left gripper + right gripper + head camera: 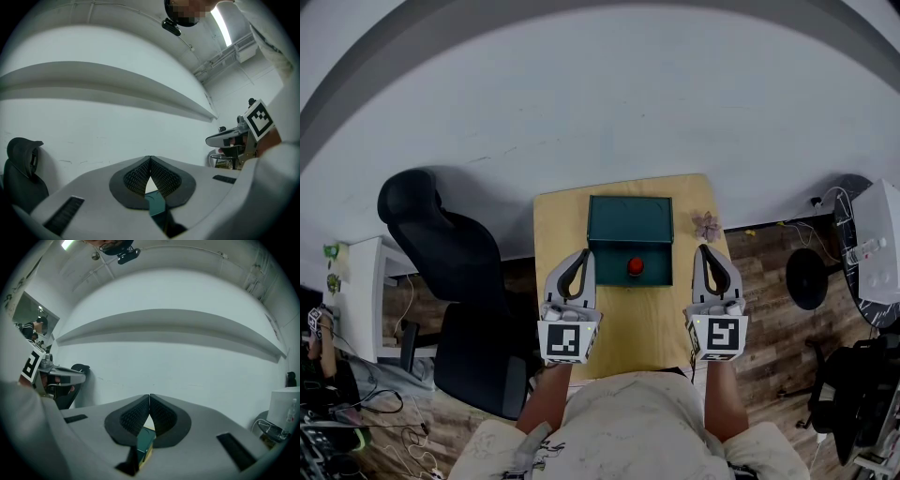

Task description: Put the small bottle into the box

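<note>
head view: the left gripper (583,253) and the right gripper (704,249) are flanking the teal box (630,217) over the wooden surface (558,225), both pointing away from the person. the jaws of each are lying together and holding nothing. the bottle (636,267), showing a red top, is sitting between the two grippers, seemingly inside the near part of the box. a black chair (441,234) is standing left of the left gripper.

left gripper view: the left gripper (150,161) is empty, its jaws meeting at the tips. a slice of the box (154,202) is showing just below them, and the right gripper (232,138) is showing off to the right.

right gripper view: the right gripper (149,398) is closed on nothing. the box (144,441) is showing below its tips, with the left gripper (58,376) off to the left.
</note>
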`<state>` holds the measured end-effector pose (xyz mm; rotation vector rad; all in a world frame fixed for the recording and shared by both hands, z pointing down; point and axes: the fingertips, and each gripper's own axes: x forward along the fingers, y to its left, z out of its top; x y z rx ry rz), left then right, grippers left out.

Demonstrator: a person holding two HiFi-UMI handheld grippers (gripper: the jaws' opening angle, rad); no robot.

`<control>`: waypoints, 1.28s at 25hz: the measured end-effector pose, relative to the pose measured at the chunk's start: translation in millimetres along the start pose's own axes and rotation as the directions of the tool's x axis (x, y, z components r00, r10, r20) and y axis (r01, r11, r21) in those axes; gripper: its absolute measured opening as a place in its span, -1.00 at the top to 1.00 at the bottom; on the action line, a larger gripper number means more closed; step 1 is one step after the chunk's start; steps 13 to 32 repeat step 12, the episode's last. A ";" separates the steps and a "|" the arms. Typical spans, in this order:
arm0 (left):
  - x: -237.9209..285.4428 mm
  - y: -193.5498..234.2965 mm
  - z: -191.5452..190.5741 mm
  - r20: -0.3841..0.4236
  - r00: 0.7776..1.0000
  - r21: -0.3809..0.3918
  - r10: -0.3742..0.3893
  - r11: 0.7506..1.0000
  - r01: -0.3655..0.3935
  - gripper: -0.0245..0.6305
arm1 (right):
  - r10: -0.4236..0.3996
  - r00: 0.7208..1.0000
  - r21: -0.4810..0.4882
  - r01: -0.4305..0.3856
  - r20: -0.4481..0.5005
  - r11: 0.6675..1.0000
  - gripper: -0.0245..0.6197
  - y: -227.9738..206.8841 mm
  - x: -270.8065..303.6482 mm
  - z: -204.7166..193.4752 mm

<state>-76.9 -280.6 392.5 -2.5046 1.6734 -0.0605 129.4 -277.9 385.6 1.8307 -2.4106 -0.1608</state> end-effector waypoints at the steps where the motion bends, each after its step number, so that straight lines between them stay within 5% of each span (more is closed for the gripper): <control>1: 0.3 -0.2 -0.2 0.000 1.000 0.000 0.000 1.000 0.000 0.90 | 0.001 1.000 0.000 -0.001 0.000 1.000 0.88 -0.4 0.3 -0.1; 32: 4.9 -1.6 -0.4 0.006 1.000 0.000 0.000 1.000 0.000 0.90 | 0.007 1.000 -0.006 -0.008 -0.009 1.000 0.87 -3.4 5.4 -3.8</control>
